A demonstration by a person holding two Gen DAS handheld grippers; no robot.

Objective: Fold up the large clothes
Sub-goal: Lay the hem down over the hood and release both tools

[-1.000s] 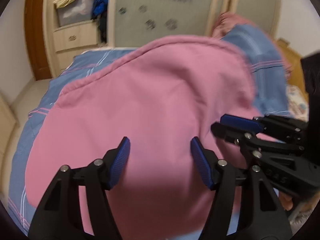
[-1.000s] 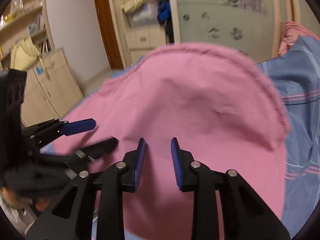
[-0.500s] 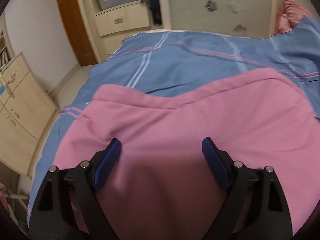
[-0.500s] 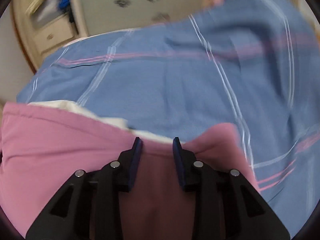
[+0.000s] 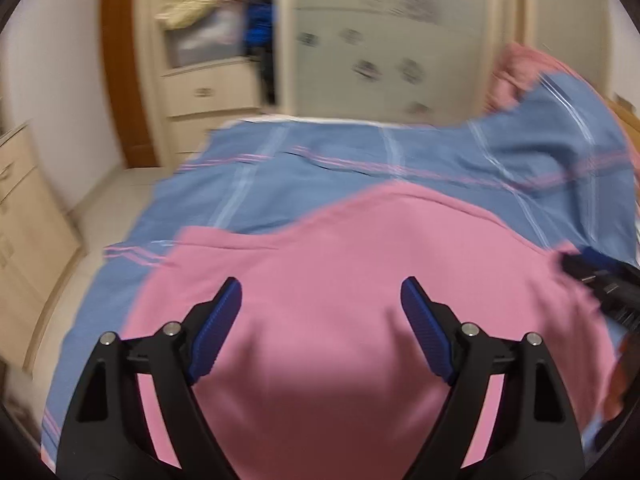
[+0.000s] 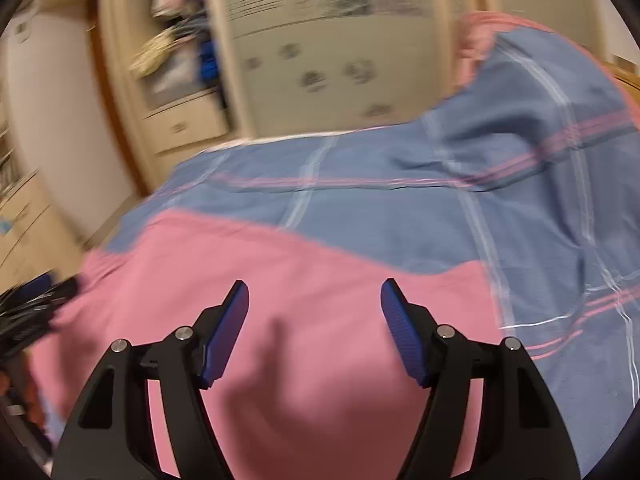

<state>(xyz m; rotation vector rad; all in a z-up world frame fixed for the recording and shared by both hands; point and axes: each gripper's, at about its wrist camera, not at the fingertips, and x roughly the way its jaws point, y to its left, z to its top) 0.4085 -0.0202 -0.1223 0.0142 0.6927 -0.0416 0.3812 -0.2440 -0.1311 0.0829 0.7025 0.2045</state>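
A large pink garment [image 5: 340,264] lies spread flat on a blue checked bedspread [image 5: 304,176]; it also shows in the right wrist view [image 6: 240,280]. My left gripper [image 5: 322,294] is open and empty, held above the garment's near part. My right gripper [image 6: 315,294] is open and empty too, above the garment's right part near its edge. The right gripper's tips [image 5: 592,268] show at the right edge of the left wrist view, and the left gripper's tips [image 6: 36,292] show at the left edge of the right wrist view.
The bedspread [image 6: 400,216] bunches up at the far right, with a pink pillow [image 5: 520,68] behind it. A wardrobe with drawers [image 5: 208,92] and a patterned sliding door [image 5: 380,40] stands behind the bed. A low cabinet [image 5: 24,216] stands at the left.
The pink garment went from raised and draped to lying flat on the bed. The right gripper opened and let go of its edge. Both grippers lifted and drew back slightly.
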